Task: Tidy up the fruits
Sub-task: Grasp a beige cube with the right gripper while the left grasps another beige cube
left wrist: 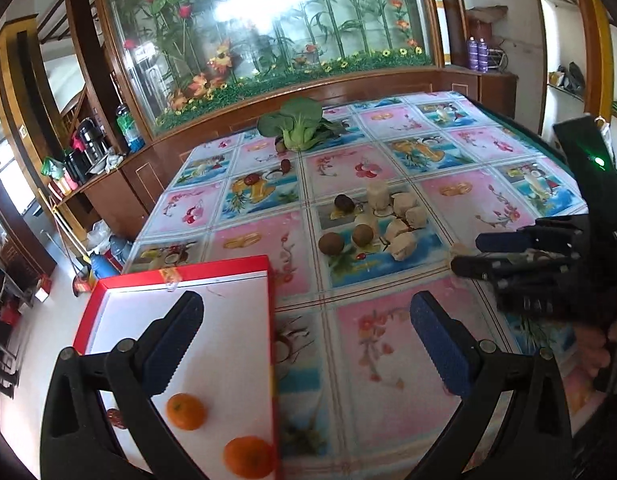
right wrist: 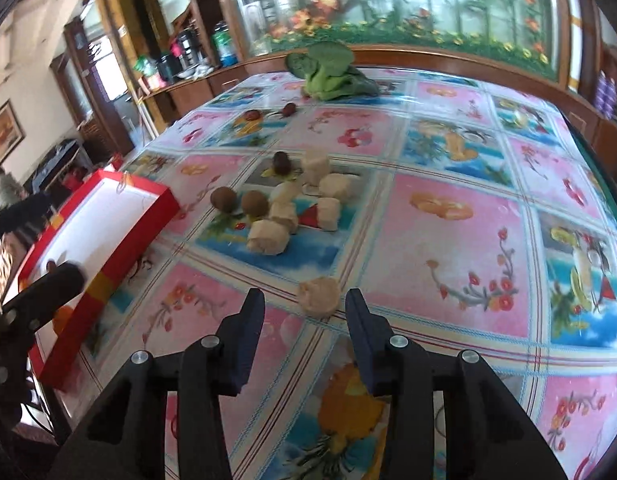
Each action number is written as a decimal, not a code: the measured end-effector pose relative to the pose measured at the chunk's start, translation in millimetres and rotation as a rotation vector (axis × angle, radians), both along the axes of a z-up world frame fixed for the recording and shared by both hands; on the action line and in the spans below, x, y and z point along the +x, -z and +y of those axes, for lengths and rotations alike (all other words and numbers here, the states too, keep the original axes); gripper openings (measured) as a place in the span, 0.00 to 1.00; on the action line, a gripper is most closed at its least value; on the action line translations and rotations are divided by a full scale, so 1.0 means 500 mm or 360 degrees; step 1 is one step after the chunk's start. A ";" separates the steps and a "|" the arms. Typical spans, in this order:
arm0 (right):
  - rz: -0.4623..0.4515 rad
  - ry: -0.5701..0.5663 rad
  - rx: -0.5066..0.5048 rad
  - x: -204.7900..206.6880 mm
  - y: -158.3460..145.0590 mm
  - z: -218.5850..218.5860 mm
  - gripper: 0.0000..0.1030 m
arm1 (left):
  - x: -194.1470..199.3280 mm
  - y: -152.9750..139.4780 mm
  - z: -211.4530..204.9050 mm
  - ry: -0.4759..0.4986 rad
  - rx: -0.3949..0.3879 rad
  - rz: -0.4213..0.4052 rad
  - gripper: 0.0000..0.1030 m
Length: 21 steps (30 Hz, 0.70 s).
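A red box (left wrist: pixel 264 264) with a white inside lies at the table's near left; two oranges (left wrist: pixel 186 411) (left wrist: pixel 248 456) sit in it. My left gripper (left wrist: pixel 304 312) is open and empty, its left finger over the box. Two brown kiwis (left wrist: pixel 331 243) (left wrist: pixel 362 235) and several beige lumps (left wrist: pixel 402 246) lie mid-table. My right gripper (right wrist: pixel 304 300) is open, just short of a lone beige lump (right wrist: pixel 319 296); it also shows in the left wrist view (left wrist: pixel 474 254). The red box (right wrist: pixel 108 276) and the kiwis (right wrist: pixel 224 199) also show in the right wrist view.
A green leafy vegetable (left wrist: pixel 296 124) lies at the table's far side, with small dark red fruits (left wrist: pixel 285 166) (left wrist: pixel 250 179) (left wrist: pixel 343 202) near it. A wooden ledge with an aquarium-style glass panel (left wrist: pixel 268 20) stands behind the table. The floor drops off left of the box.
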State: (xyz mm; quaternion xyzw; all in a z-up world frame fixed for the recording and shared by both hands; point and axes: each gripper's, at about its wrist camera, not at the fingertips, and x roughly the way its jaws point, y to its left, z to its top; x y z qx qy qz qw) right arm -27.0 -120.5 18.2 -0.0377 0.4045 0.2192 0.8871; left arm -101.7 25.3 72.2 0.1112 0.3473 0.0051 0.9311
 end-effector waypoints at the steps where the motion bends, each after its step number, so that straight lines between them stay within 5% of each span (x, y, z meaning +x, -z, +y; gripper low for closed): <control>1: 0.0023 -0.0002 -0.0019 0.005 0.006 0.003 0.39 | 0.004 0.003 -0.002 -0.0005 -0.0011 0.0012 1.00; 7: 0.0026 0.0013 -0.0039 0.031 0.014 0.009 0.39 | 0.038 0.020 -0.004 -0.0023 -0.0044 0.0083 0.99; 11: 0.0011 0.0041 -0.0075 0.038 0.015 0.004 0.24 | 0.071 0.025 -0.015 -0.0006 -0.0080 0.0132 0.92; 16: 0.0018 0.0074 -0.0093 0.039 0.012 -0.007 0.24 | 0.108 0.040 -0.047 0.0030 -0.0098 0.0211 0.82; 21: 0.0047 0.0327 0.0028 0.059 -0.004 -0.081 0.24 | 0.139 0.051 -0.094 0.0090 -0.0107 0.0242 0.82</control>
